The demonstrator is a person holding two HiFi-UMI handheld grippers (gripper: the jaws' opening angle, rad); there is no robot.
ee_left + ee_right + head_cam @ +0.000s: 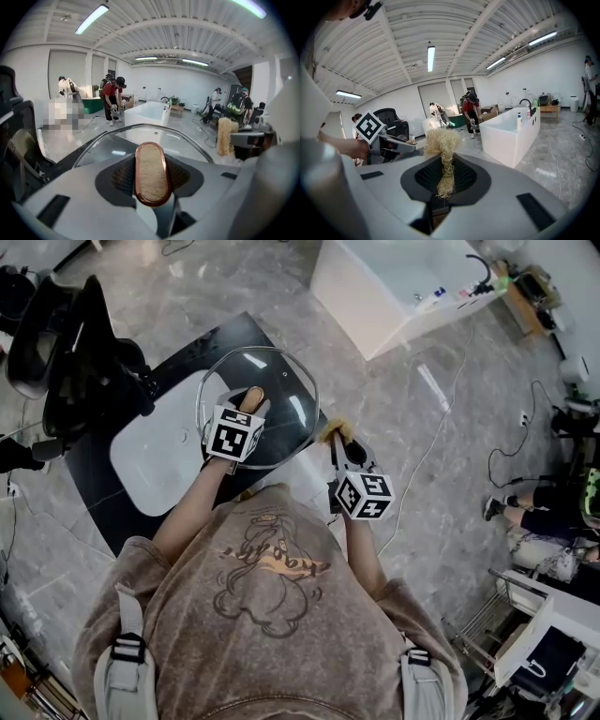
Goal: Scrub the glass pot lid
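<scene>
Head view: clamping glass pot lid (283, 373) by handle (251, 396) in left hand-held gripper (247, 409), scrubber (335, 430) in right hand-held gripper (343, 441); steady lid, scrub in circles.

A big open hall set up as a test lab — ribbed white ceiling (393, 28) with strip lights (431, 57), polished grey stone floor (450, 484) crossed by loose cables (438, 432), a freestanding white tub (513, 131), and other people (114, 99) standing at work in the background.

Taupe tee (272, 615) with cartoon print, pale shoulder straps (127, 615); left gripper (246, 407) and right gripper (339, 439) bear black-and-white marker cubes (234, 434)
</scene>
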